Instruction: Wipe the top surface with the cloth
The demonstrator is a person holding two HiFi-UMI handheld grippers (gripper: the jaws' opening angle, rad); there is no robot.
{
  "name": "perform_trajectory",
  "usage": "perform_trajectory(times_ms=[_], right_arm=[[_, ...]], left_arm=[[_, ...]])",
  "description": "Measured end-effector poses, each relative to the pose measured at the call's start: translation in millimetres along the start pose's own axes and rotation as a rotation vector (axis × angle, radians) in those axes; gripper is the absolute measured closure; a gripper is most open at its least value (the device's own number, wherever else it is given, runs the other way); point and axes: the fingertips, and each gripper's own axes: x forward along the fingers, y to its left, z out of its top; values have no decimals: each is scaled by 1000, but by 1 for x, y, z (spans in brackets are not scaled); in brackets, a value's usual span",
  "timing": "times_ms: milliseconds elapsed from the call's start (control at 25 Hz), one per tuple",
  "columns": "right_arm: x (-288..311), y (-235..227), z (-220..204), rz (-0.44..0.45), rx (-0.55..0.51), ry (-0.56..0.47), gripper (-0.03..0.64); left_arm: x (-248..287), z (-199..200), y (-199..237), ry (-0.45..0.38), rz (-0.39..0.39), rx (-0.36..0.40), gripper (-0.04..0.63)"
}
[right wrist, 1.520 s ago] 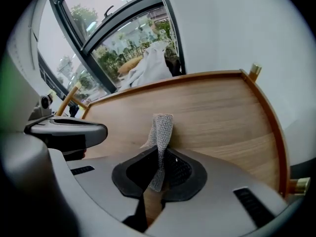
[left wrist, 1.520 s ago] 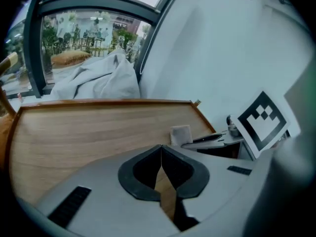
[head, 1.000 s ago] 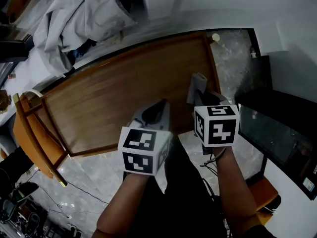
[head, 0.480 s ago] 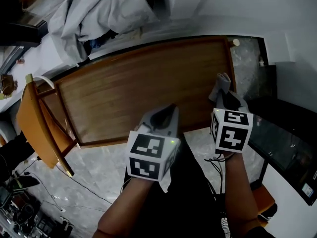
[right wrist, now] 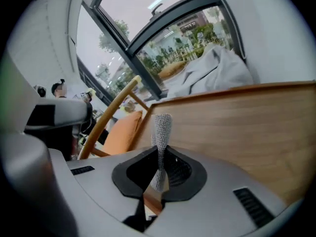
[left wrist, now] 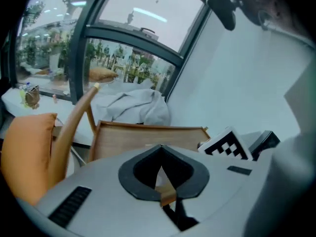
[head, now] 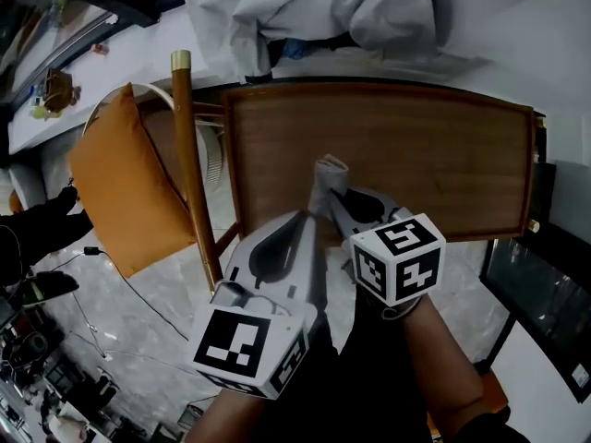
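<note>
The wooden table top (head: 425, 150) runs across the middle of the head view. A narrow grey mesh cloth (head: 327, 177) stands up out of my right gripper (head: 334, 201), which is shut on it above the table's near edge, towards the left end. In the right gripper view the cloth (right wrist: 162, 127) rises from the closed jaws, with the table top (right wrist: 247, 127) beyond. My left gripper (head: 297, 224) hangs just left of the right one, off the table's near edge. Its jaws meet with nothing between them (left wrist: 161, 147).
An orange-cushioned wooden chair (head: 120, 187) stands against the table's left end. A heap of white fabric (head: 314, 7) lies on the sill behind the table. A dark glass-fronted unit (head: 536, 275) stands at the right. Cables lie on the marble floor (head: 102, 330).
My right gripper has carried the cloth from the table's right end along the near edge to its left part. The left gripper has come along beside it. The head view has swung left.
</note>
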Motion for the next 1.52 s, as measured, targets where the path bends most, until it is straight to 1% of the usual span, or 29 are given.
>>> perform_trajectory(times_ms=[120, 240, 360, 520, 600, 680, 720, 840, 960, 1280, 1400, 1520], right_arm=[[48, 58, -15, 82, 18, 43, 575], [83, 98, -25, 132, 26, 73, 575], [103, 119, -31, 148, 12, 98, 575], [112, 125, -39, 122, -33, 139, 575], [111, 115, -44, 78, -57, 167, 575], [106, 99, -49, 24, -84, 189, 575], [102, 90, -52, 3, -90, 198, 575], [86, 63, -53, -52, -80, 204, 575], [63, 30, -50, -112, -71, 198, 575], [-10, -73, -56, -238, -26, 160, 575], [-39, -108, -61, -275, -5, 147, 575], [-66, -139, -65, -316, 13, 132, 575]], left_arm=[[-35, 2, 36, -34, -7, -6, 584], [-60, 6, 57, -68, -24, -19, 584], [-73, 0, 69, -71, -30, -39, 584], [-76, -6, 76, -83, -44, -61, 584], [-71, -6, 74, -91, -49, -68, 584], [-64, -1, 66, -124, -62, -73, 584], [-61, 0, 62, -126, -64, -70, 584], [-53, -7, 52, -68, -46, -45, 584], [-36, -9, 37, -43, -45, -26, 584], [40, -45, -16, 55, -67, -15, 584], [66, -51, -33, 78, -64, -6, 584], [91, -59, -56, 114, -82, 6, 584]])
